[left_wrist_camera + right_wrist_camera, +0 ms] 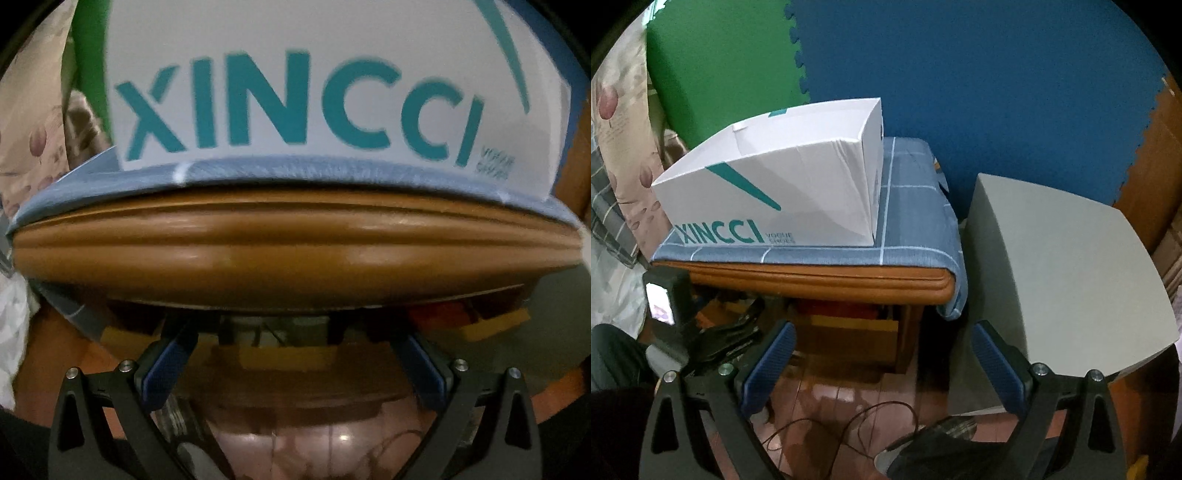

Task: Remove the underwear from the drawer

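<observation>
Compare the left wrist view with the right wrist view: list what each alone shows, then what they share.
Left wrist only: a close look under the wooden top at the left gripper, open.
Right wrist only: the grey side table, the blue foam mat, a floor cable, the right gripper, open.
Both: the XINCCI shoebox on the blue checked cloth.

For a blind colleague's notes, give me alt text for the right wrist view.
The open right gripper hovers before a wooden nightstand with a dark drawer opening beneath. A white XINCCI shoebox sits on its blue cloth; a grey stand is at right.
</observation>
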`<state>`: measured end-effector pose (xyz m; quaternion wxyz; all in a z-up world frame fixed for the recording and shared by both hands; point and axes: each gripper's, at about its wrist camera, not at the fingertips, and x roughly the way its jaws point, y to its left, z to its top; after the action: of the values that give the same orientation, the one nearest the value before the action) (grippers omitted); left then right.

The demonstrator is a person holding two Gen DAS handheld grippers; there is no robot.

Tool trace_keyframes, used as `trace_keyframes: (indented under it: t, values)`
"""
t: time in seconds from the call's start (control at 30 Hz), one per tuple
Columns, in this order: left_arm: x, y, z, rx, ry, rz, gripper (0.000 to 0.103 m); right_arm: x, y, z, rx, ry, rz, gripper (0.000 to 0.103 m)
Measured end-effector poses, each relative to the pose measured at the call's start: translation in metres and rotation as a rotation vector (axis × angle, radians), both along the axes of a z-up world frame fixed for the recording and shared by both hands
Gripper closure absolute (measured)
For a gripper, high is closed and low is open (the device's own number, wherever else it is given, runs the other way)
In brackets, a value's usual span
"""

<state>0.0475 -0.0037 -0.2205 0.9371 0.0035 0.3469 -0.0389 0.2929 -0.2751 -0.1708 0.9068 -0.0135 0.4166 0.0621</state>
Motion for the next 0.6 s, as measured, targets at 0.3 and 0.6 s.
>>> trace_keyframes:
  t: [0.3, 0.6]
  values:
    - [-0.002, -0.006, -0.023, 0.012, -0.134, 0.026, 0.0, 0.004, -0.001, -0.015, -0.001, 0.052, 0.02, 0.005]
    - [0.035, -0.015, -0.008, 0.048, 0.201, 0.055, 0.0, 0.0, 0.012, -0.016, 0.024, 0.067, 0.056, 0.005]
